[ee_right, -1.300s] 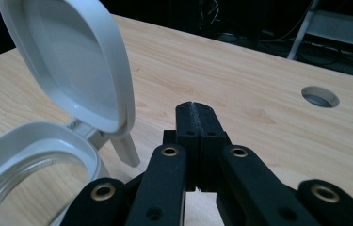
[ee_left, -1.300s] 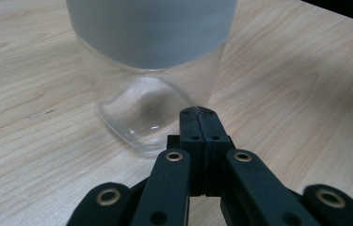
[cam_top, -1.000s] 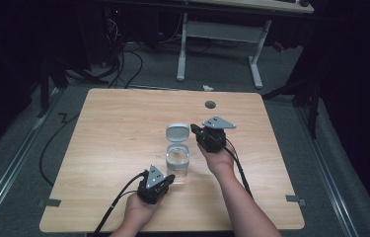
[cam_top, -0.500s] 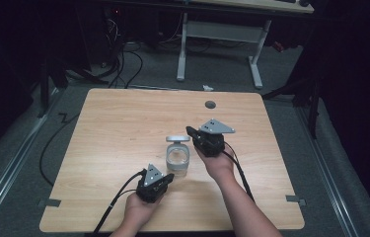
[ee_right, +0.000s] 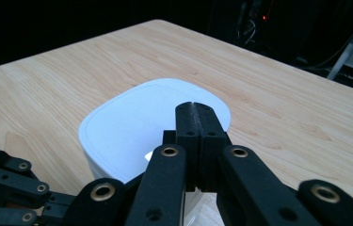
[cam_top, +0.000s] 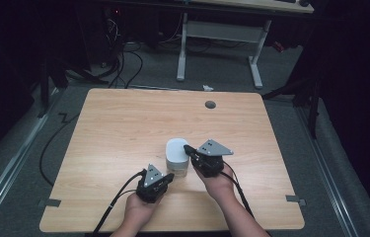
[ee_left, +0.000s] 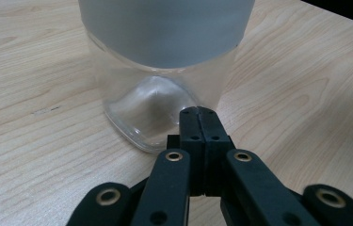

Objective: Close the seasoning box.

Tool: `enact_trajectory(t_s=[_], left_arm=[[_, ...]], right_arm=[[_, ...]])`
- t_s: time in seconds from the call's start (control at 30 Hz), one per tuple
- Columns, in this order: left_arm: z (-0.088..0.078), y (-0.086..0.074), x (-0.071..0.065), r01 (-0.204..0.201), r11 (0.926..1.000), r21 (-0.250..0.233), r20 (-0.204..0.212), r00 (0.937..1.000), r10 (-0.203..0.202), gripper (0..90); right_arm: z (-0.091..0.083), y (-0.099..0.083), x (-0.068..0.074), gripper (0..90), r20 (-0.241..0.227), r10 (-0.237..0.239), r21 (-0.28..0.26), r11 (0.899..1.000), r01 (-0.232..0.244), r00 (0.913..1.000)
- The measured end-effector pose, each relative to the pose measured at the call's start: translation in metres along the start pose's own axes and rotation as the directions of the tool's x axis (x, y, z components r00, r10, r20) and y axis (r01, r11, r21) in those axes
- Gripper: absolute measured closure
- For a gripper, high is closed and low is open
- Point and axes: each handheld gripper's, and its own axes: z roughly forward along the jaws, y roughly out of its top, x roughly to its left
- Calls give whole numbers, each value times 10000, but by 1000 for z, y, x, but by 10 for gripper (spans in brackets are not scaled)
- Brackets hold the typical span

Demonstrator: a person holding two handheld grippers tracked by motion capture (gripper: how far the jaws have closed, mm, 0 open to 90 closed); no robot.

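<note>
At the near edge of a wooden table (cam_top: 123, 123), a person's left gripper (cam_top: 164, 178), jaws pressed together on nothing, sets its tips against the base of a clear plastic container (ee_left: 164, 94), apparently bracing it. Just beyond, the right gripper (cam_top: 189, 149), jaws likewise pressed together and empty, rests over the container's white lid (ee_right: 136, 122), seemingly pushing it down to seat it. The container stands upright between the two tools, near the table's front centre. Farther off, a cable grommet hole (cam_top: 210, 104) marks the far side.
</note>
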Motion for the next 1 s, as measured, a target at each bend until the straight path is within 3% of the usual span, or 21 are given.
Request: enact_trajectory(t_s=[0.2,0.4,0.5,0.53,0.57,0.6,0.63,0.67,0.7,0.73,0.77,0.8,0.83,1.0], left_arm=[[-3,0,-2,-203,9996,171,-52,9998,204,887],[-18,12,3,-912,9955,254,-277,9954,918,853],[-27,21,13,-1394,9900,226,-419,9892,1403,770],[-29,23,18,-1559,9872,331,-515,9862,1574,770],[-33,27,28,-1997,9790,421,-844,9756,2026,720],[-33,27,28,-1997,9790,421,-844,9756,2026,694],[-38,32,42,-2126,9763,405,-1250,9683,2161,669],[-38,32,42,-2126,9763,405,-1250,9683,2161,652],[-41,35,52,-2170,9755,361,-1537,9633,2200,641],[-43,37,60,-2164,9760,240,-1806,9593,2171,641],[-49,41,73,-1914,9813,182,-2179,9571,1907,621],[-49,41,73,-1914,9813,182,-2179,9571,1907,616],[-52,43,81,-1680,9857,114,-2362,9574,1659,616],[-64,44,102,-1386,9904,-8,-2884,9483,1325,588]], right_arm=[[-13,-3,-8,886,219,91,-195,9998,-87,9997],[-27,-18,-30,851,624,584,-147,9982,-576,9963],[-36,-34,-48,807,1065,995,5,9950,-1001,9893],[-36,-34,-48,807,1065,995,5,9950,-1001,9893],[-40,-43,-56,799,1346,1126,163,9931,-1158,9845],[-40,-43,-56,799,1346,1126,163,9931,-1158,9845],[-45,-54,-64,788,1682,1202,367,9911,-1281,9784],[-45,-54,-64,788,1682,1202,367,9911,-1281,9784],[-51,-67,-72,772,1933,1422,506,9867,-1546,9708],[-51,-67,-72,772,1933,1422,506,9867,-1546,9708],[-59,-78,-79,754,2241,1574,581,9830,-1744,9618],[-59,-78,-79,754,2241,1574,581,9830,-1744,9618],[-63,-82,-82,745,2373,1582,603,9823,-1771,9585],[-91,-108,-92,660,3060,2069,530,9709,-2336,9293]])
